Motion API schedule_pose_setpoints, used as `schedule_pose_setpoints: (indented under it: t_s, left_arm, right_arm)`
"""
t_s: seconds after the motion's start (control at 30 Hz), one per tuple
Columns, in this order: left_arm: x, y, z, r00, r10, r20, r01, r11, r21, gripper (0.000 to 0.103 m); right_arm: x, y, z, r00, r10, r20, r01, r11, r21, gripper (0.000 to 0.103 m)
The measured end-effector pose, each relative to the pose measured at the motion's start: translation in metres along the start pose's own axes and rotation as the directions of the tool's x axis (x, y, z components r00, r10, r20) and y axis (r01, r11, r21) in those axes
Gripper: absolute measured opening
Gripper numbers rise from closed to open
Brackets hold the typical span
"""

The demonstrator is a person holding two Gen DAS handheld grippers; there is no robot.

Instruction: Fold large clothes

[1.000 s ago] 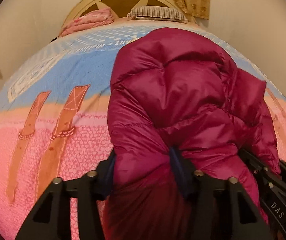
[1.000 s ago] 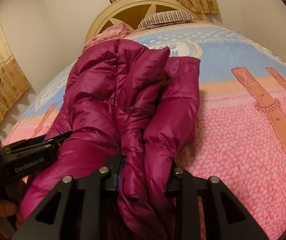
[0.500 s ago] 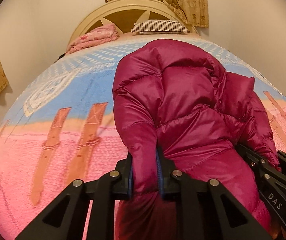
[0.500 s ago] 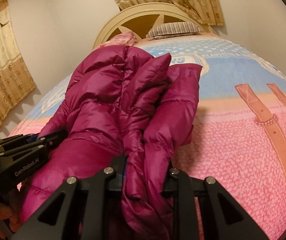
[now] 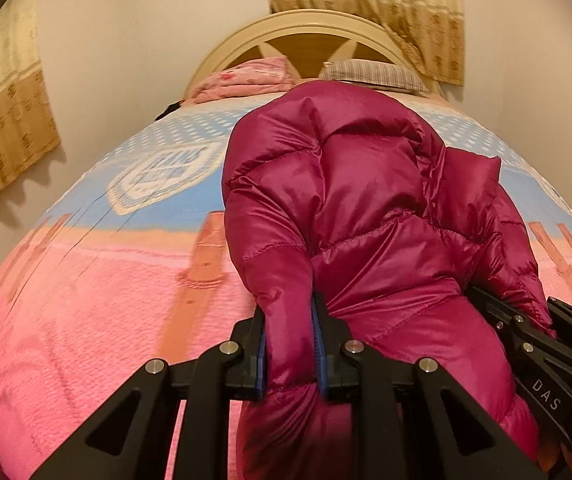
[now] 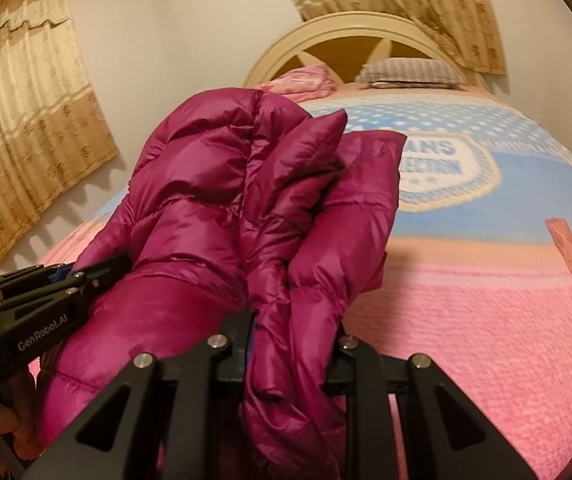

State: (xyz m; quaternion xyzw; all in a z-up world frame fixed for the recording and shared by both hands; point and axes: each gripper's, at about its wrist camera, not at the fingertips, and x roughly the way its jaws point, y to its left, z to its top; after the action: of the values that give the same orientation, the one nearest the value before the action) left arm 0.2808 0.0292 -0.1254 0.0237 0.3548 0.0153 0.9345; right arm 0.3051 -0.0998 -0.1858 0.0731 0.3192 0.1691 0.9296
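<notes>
Magenta puffer jacket (image 5: 365, 208) bunched lengthwise on pink-and-blue bedspread (image 5: 86, 300), near end raised. Left gripper (image 5: 289, 344) clenched on 1 fold at jacket's left edge; right gripper (image 6: 291, 344) clenched on thicker bunch at right edge. Striped pillow (image 6: 409, 70) by headboard (image 5: 317, 32).
</notes>
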Motion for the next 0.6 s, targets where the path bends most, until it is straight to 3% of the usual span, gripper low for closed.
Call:
schedule_pose_setpoints:
  t_s: [0.37,0.6]
  left_arm:
    - [-0.002,0.079,-0.012,0.995,0.101,-0.018,-0.103,0.987,-0.122,0.019]
    - [0.004,0.104,-0.034,0.989,0.139,-0.055,-0.146,0.977,-0.156,0.019]
  right_arm:
    - [0.041,0.064,0.011,0.994,0.096,-0.042,-0.100,0.990,-0.099,0.024]
    - [0.067,0.093,0.002,0.985,0.139,-0.103,-0.153,0.978,-0.141,0.024]
